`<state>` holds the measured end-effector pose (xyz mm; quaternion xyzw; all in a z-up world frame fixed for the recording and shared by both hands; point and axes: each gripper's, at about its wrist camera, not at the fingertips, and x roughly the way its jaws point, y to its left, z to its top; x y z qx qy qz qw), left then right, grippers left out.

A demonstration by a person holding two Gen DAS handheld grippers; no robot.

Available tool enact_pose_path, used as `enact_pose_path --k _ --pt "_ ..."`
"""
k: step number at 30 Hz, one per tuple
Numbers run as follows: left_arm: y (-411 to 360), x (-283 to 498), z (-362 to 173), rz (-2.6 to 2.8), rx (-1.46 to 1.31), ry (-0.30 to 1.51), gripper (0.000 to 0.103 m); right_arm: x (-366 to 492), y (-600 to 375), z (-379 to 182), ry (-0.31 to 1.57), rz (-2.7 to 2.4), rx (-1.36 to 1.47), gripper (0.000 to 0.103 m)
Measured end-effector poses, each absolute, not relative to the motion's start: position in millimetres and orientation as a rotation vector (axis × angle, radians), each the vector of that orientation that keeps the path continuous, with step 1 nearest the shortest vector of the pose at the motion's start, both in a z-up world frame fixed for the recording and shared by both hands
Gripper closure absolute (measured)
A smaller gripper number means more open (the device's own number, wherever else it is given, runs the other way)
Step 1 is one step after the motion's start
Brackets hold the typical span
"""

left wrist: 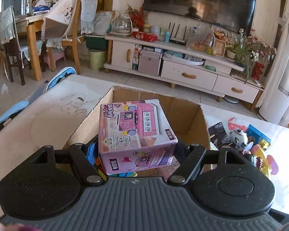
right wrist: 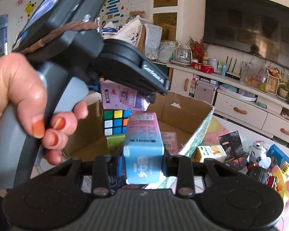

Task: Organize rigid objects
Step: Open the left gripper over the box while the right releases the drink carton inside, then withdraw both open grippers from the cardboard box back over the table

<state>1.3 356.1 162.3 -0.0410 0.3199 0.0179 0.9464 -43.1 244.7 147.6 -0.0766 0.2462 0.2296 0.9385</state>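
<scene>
My left gripper (left wrist: 137, 148) is shut on a pink toy box (left wrist: 134, 132) and holds it over the open cardboard box (left wrist: 194, 115). The same pink toy box (right wrist: 123, 98) shows in the right wrist view, held by the left gripper (right wrist: 125, 96) above a Rubik's cube (right wrist: 115, 122) inside the cardboard box (right wrist: 185, 107). My right gripper (right wrist: 143, 165) is shut on a tall pink-and-blue carton (right wrist: 142, 144) at the box's near edge. The fingertips of both grippers are hidden behind what they hold.
Loose toys and small boxes lie on the white table to the right of the cardboard box: a black box (right wrist: 232, 141), a yellow-white carton (right wrist: 212, 153), a blue box (right wrist: 282, 158) and a panda figure (left wrist: 239, 136). A TV cabinet (left wrist: 183, 65) stands behind.
</scene>
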Motion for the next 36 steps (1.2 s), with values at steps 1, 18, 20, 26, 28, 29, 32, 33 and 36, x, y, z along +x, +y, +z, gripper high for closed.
enact_pose_path --k 1,18,20,26,28,29,32,33,36 --pt "355.3 1.0 162.7 0.039 -0.080 0.651 0.009 -43.2 246.3 146.6 0.505 0.471 -0.160 0.069" --pt "356.7 -3.8 167.2 0.064 -0.075 0.693 0.000 -69.1 249.9 146.4 0.456 0.461 -0.228 0.029" --pt "356.2 -5.6 168.3 0.055 -0.085 0.689 0.000 -71.5 246.4 147.4 0.450 0.450 -0.222 0.026" --pt "350.1 -4.4 165.8 0.011 -0.100 0.688 0.000 -77.4 232.8 148.6 0.434 0.413 -0.212 0.024" --pt "348.6 -4.5 164.6 0.009 -0.111 0.676 0.000 -79.7 227.3 147.1 0.434 0.400 -0.210 0.023" --pt "349.0 -4.3 163.9 0.007 -0.121 0.667 0.000 -80.4 225.0 145.8 0.434 0.392 -0.211 0.023" --pt "347.8 -2.2 161.5 0.001 -0.137 0.644 0.000 -83.3 216.1 143.3 0.439 0.368 -0.207 0.020" --pt "347.6 -1.3 161.3 0.004 -0.137 0.635 0.000 -84.9 212.0 143.3 0.435 0.371 -0.192 0.019" --pt "345.0 1.4 157.3 0.022 -0.147 0.603 0.000 -88.6 204.3 142.4 0.429 0.338 -0.198 0.019"
